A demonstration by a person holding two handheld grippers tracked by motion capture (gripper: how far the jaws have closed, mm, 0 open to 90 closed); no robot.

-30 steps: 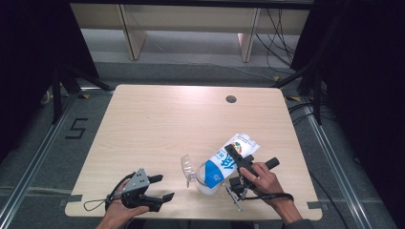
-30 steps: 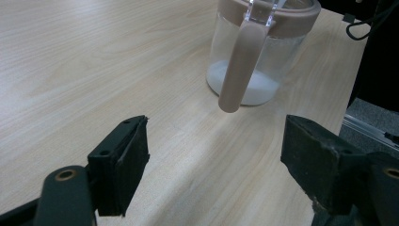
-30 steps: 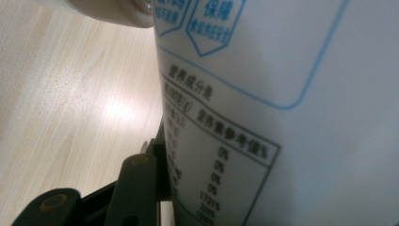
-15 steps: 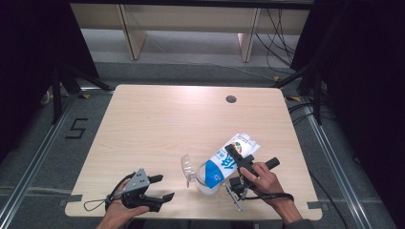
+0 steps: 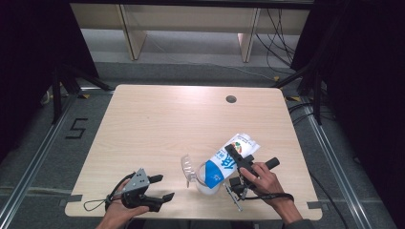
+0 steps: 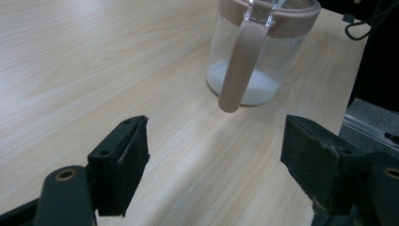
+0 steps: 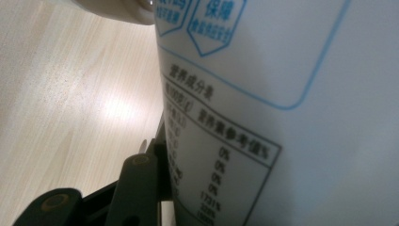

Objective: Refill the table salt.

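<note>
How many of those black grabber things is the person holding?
2. The left gripper rests at the table's near left edge, jaws open. The right gripper is at the near right, clamped on a white and blue bag tipped over a clear jar.

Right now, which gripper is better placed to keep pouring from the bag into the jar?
The right gripper. It is shut on the bag, tilted with its mouth over the jar. The left gripper is open, apart from the jar, and holds nothing.
</note>
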